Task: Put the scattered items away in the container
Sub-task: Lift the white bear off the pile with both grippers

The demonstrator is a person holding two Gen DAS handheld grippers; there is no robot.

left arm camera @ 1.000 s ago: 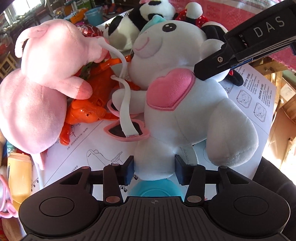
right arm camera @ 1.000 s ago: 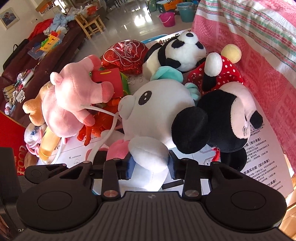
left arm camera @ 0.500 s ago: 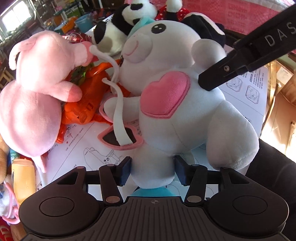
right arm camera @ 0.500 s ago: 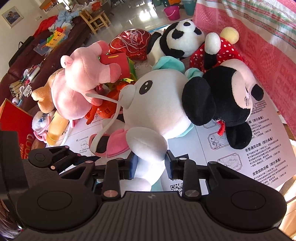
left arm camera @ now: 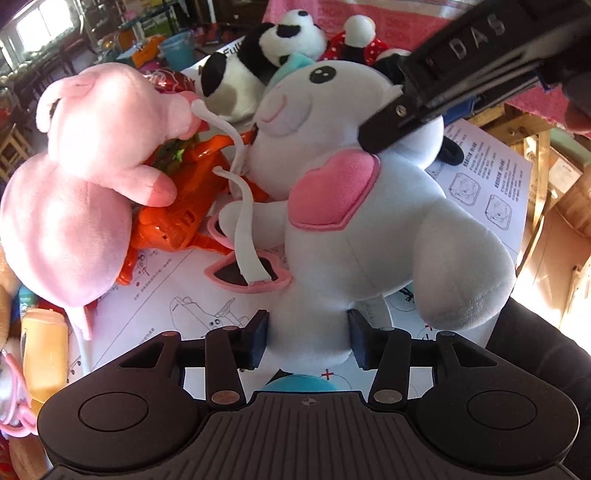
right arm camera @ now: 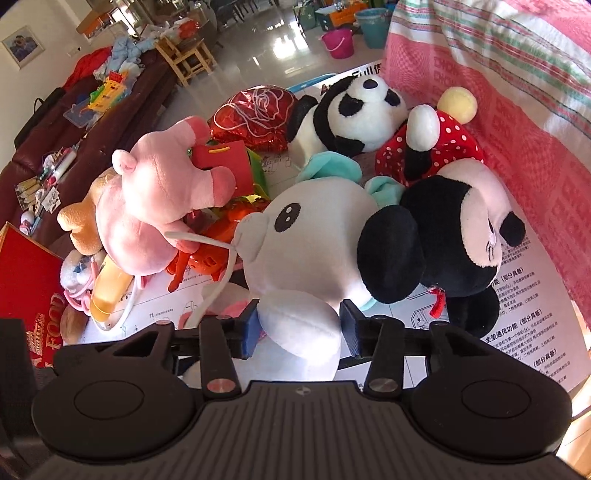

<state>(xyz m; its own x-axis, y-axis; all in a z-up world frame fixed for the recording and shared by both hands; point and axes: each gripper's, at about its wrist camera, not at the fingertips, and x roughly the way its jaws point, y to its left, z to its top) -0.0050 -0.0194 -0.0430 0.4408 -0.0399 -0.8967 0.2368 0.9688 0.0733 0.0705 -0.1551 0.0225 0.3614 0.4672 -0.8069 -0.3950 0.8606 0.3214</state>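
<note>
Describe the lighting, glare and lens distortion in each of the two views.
Left wrist view: sun whitens the white plush and the window at top left is blown out; fisheye bends the edges. Right wrist view: glare streaks the floor, the pink cloth curves with distortion, and the toys stay sharp.

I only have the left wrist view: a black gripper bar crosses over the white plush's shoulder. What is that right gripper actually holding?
Observer: The right gripper has the white plush by one arm. Both pads touch the arm, and the jaws are opening.
Operator: What's the black shape behind the plush's head?
Observer: A mouse plush in a red dotted dress; its black ear leans on the white head.
Operator: Any container in sight?
Observer: A pink bucket stands on the floor beyond the pile, next to a blue bucket.
</note>
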